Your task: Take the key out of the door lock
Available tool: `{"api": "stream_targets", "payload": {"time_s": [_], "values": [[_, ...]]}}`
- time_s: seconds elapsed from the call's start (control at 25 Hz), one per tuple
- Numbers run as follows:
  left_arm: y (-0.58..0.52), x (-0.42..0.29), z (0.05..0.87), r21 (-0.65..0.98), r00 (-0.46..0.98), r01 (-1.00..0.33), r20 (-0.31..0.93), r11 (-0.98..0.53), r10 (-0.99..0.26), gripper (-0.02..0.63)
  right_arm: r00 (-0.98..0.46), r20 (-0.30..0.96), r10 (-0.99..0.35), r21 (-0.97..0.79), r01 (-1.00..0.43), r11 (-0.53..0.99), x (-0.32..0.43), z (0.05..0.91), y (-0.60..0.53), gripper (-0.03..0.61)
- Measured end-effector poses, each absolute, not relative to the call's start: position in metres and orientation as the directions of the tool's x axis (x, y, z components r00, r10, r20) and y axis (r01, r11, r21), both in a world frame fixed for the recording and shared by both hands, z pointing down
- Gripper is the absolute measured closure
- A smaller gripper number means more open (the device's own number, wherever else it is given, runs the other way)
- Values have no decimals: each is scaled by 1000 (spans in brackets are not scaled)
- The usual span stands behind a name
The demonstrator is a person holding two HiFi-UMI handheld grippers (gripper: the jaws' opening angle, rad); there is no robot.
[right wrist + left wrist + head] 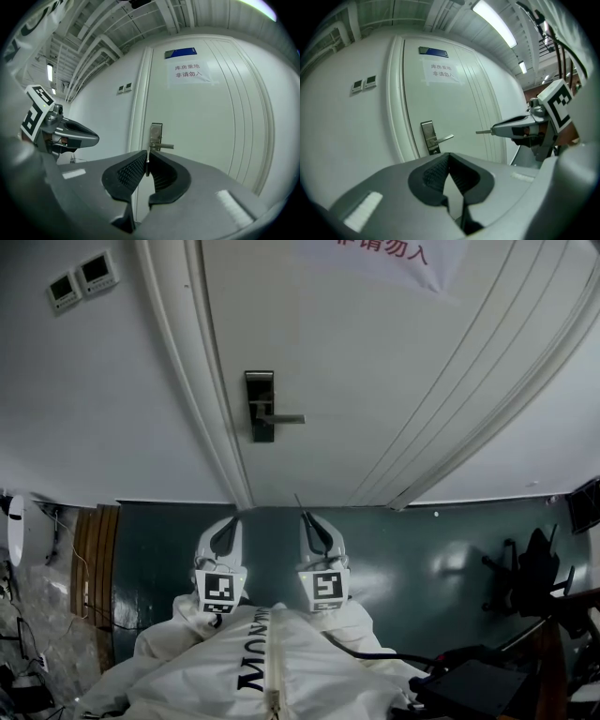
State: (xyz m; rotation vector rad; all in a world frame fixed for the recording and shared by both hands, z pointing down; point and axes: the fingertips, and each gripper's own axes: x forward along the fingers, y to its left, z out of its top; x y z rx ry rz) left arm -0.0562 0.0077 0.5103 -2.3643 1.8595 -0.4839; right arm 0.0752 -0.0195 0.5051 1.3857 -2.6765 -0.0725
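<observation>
The key [147,163] is already out of the lock [261,405]. It sits in the right gripper [146,155], whose fingers [127,171] are closed almost fully on it, so only a thin metal edge shows between the pads. In the left gripper view its blade pokes forward from that gripper's tip toward the door [394,371]. The left gripper [449,157] is empty, with its fingers pressed together. Both grippers sit side by side near the person's body, well apart from the door. The lock plate and its handle [287,417] stand ahead; the keyhole is too small to make out.

The step in hand, as I judge it, is carrying the freed key off, and the task looks nearly finished. To do this well, hold the grip firm and even. The key is thin, flat and smooth, and seemingly caught by its head alone. Any loosening, or a knock on the blade, could twist it in the pads or drop it to the floor [178,540]. Hold the right gripper level and move it smoothly, with the left gripper off to its own side so the two do not bump. Open the fingers only once the key is over the place meant for it.
</observation>
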Motion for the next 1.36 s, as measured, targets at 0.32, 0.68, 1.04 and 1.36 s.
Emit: {"api": "stream_targets", "payload": {"time_s": [0.32,0.68,1.04,1.36], "values": [[13,-76,503,-273,186,-934,174,-229,-967,614,-577,101,-810,84,-807,585,63,503,-14,555],[26,-107,503,-246,176,-945,171,-214,-969,614,-568,115,-815,93,-811,578,41,501,0,555],[42,-121,506,-239,169,-949,172,-207,-971,614,-580,110,-807,104,-801,590,25,498,15,555],[50,-118,506,-236,178,-947,173,-216,-969,614,-583,112,-805,110,-798,593,23,497,23,555]]}}
